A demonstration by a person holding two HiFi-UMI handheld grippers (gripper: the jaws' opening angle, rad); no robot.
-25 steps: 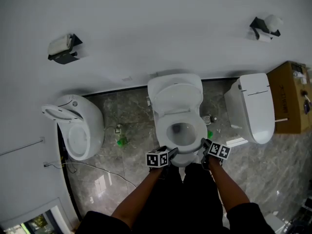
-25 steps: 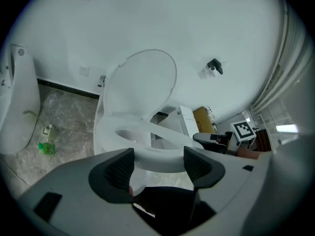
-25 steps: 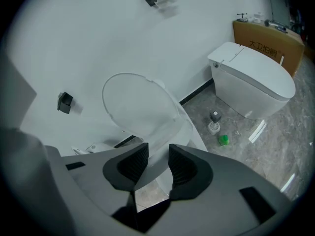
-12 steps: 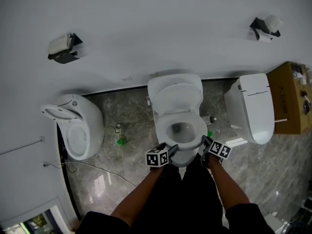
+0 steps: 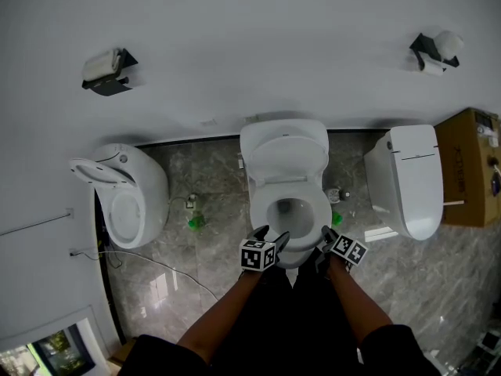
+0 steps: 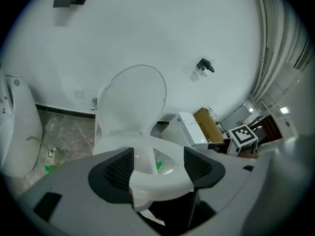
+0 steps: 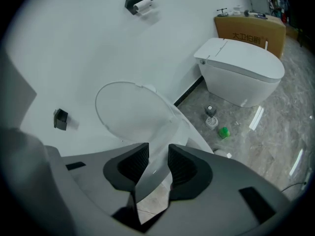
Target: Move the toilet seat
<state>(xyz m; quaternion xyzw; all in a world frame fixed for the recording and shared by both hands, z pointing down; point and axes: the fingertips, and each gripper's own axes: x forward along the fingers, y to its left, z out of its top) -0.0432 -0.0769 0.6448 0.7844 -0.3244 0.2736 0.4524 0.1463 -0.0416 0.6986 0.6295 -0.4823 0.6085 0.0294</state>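
Note:
The middle toilet's white seat ring point(image 5: 264, 207) lies round the bowl, and its lid point(image 5: 286, 157) stands up against the wall. My left gripper point(image 5: 270, 238) holds the seat's front left. In the left gripper view the seat's front point(image 6: 160, 178) fills the wide gap between the pads of the left gripper point(image 6: 158, 166), with dark space beneath it. My right gripper point(image 5: 324, 238) is at the front right. In the right gripper view the right gripper point(image 7: 157, 163) is shut on the seat's thin edge point(image 7: 153, 177). The lid point(image 7: 133, 112) rises behind it.
A toilet with a raised seat point(image 5: 129, 202) stands to the left and a closed one point(image 5: 411, 178) to the right, beside a cardboard box point(image 5: 473, 163). Paper holders point(image 5: 106, 70) point(image 5: 434, 49) hang on the wall. A green item point(image 5: 196, 224) and a cable point(image 5: 156, 272) lie on the floor.
My left gripper has come up a little with the seat's front in it. The right gripper has rolled slightly but stayed in place on the seat.

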